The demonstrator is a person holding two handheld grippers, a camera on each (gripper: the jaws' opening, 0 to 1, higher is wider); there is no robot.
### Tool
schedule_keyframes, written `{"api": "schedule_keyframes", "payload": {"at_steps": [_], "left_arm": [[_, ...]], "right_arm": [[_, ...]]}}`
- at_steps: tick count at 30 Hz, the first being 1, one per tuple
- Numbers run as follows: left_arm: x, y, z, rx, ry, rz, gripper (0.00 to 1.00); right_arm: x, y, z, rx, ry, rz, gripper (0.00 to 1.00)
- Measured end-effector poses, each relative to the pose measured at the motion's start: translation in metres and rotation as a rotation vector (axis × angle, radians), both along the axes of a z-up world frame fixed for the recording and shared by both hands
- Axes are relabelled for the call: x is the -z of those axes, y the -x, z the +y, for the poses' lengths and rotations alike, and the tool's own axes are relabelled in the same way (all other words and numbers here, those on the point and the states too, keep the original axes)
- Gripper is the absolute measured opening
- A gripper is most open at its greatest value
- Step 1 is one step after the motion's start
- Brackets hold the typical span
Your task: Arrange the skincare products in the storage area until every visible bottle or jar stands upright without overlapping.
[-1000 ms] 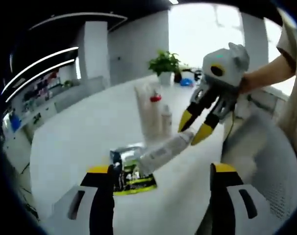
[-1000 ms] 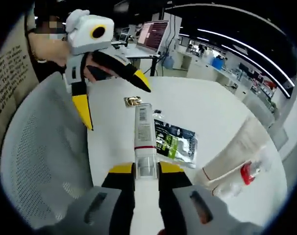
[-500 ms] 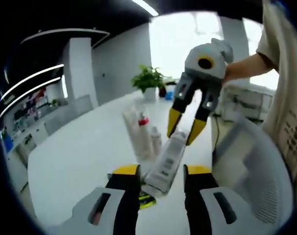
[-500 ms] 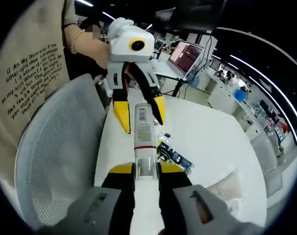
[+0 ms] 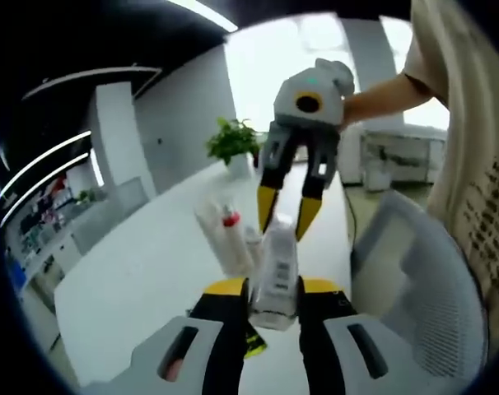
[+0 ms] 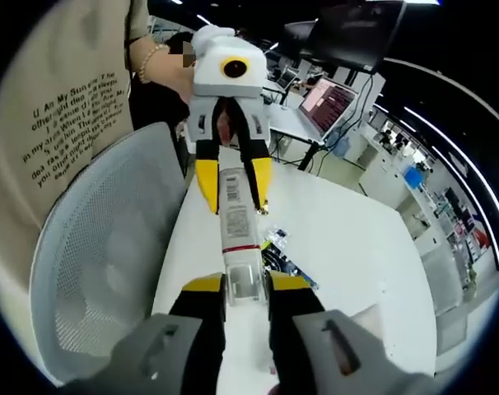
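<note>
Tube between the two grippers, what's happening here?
A person is holding one white tube in the air with both handheld grippers, one at each end. The right gripper is shut on the cap end, and the left gripper has closed on the other end. Below them, a dark green sachet lies flat on the white table. Other skincare bottles stand upright further along the table, and a mesh chair sits beside it.

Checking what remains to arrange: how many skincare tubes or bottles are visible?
3: one tube held between both tools; a tall tube and a red-capped bottle beside it stand on the table behind. Others may be hidden.
</note>
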State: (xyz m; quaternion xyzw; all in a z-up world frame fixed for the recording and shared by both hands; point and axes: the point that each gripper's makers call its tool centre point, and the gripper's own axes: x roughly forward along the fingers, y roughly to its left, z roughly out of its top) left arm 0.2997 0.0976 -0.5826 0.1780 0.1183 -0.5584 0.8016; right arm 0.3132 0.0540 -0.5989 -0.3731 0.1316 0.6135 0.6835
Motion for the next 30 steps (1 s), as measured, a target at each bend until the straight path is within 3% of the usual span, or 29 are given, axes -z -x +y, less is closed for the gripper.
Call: {"api": "schedule_keyframes", "payload": {"at_steps": [6,12,16,17,18,20,22,24,26,28,29,30], "left_arm": [[-0.026,-0.010,0.001,-0.089,0.077,-0.043,0.18],[-0.044,-0.021,0.004,-0.161,0.063,-0.129,0.18],[-0.059,-0.033,0.012,-0.233,0.048,-0.213,0.18],[-0.063,-0.034,0.012,-0.246,0.045,-0.232,0.18],[-0.067,-0.035,0.012,-0.257,0.044,-0.250,0.17],[-0.074,-0.035,0.010,-0.262,0.024,-0.297,0.17],[-0.083,-0.034,0.005,-0.258,0.012,-0.343,0.17],[-0.089,-0.031,-0.001,-0.246,0.000,-0.378,0.17],[-0.095,-0.026,-0.008,-0.225,-0.013,-0.416,0.17],[-0.097,-0.020,-0.016,-0.207,-0.011,-0.417,0.18],[-0.097,-0.018,-0.018,-0.195,-0.018,-0.426,0.18],[-0.098,-0.016,-0.020,-0.192,-0.024,-0.454,0.18]], "right_arm": [[-0.024,-0.019,0.003,0.144,-0.170,0.022,0.25],[-0.049,-0.034,0.000,0.334,-0.412,0.094,0.35],[-0.066,-0.043,-0.009,0.545,-0.697,0.267,0.45],[-0.075,-0.042,-0.009,0.588,-0.821,0.331,0.47],[-0.079,-0.041,-0.009,0.616,-0.894,0.379,0.47],[-0.084,-0.035,-0.004,0.670,-1.076,0.549,0.49],[-0.084,-0.028,0.005,0.673,-1.176,0.659,0.51],[-0.083,-0.028,0.008,0.720,-1.335,0.793,0.51],[-0.084,-0.030,0.010,0.742,-1.497,0.966,0.50],[-0.087,-0.033,0.012,0.736,-1.601,1.048,0.46],[-0.088,-0.034,0.013,0.730,-1.618,1.061,0.41],[-0.087,-0.038,0.010,0.759,-1.630,1.032,0.38]]}}
